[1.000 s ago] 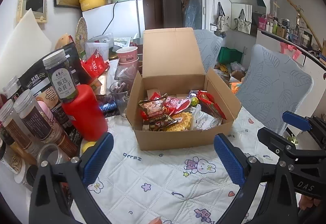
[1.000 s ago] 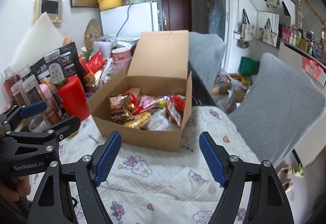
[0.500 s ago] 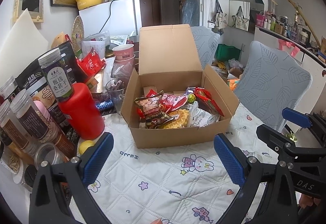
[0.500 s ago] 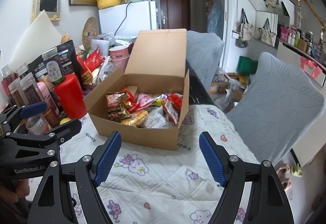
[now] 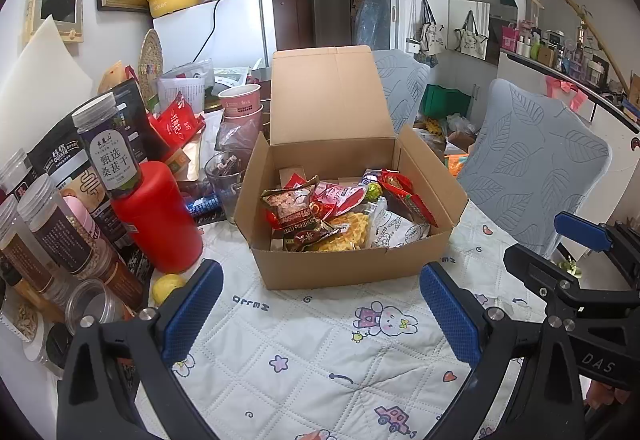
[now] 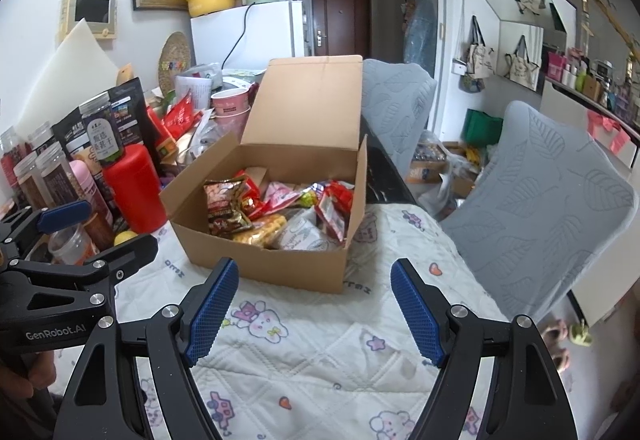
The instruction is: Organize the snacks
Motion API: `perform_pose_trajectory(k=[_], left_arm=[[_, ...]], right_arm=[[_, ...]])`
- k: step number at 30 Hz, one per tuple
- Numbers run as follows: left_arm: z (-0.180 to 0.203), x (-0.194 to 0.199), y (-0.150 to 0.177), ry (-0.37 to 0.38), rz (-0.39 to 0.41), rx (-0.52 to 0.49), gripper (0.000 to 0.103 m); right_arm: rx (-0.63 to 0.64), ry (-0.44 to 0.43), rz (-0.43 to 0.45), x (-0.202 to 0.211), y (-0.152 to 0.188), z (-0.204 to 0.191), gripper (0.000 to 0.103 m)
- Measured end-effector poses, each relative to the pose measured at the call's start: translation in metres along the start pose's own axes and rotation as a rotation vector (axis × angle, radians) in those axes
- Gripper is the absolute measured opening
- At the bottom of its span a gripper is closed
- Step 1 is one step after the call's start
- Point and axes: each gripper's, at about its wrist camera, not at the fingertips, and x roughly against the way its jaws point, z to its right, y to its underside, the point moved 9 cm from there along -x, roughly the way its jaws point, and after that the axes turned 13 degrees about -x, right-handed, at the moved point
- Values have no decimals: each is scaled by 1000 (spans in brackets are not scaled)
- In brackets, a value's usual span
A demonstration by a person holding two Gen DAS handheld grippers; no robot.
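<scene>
Nearest, the left tool (image 5: 320, 308) and right tool (image 6: 314, 306) hover side by side over the white quilted cartoon-print surface (image 5: 304, 352), both spread wide, gripping and touching nothing. Straight ahead of both, about equally near, sits the open brown cardboard box (image 5: 352, 264), lid flap upright at its far edge, with the crinkly snack packets (image 5: 340, 212) heaped inside.

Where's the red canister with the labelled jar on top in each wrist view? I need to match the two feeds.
Left wrist: red canister at left centre, left of the cardboard box.
Right wrist: red canister at left, beyond the left gripper.
Shared landmark: the cardboard box.
</scene>
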Motion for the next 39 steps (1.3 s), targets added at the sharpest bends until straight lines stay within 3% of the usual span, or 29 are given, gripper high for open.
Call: perform_pose_trajectory(k=[39], left_arm=[[8, 6, -5, 23, 10, -30, 101]], right_arm=[[-26, 26, 2, 5, 0, 9, 79]])
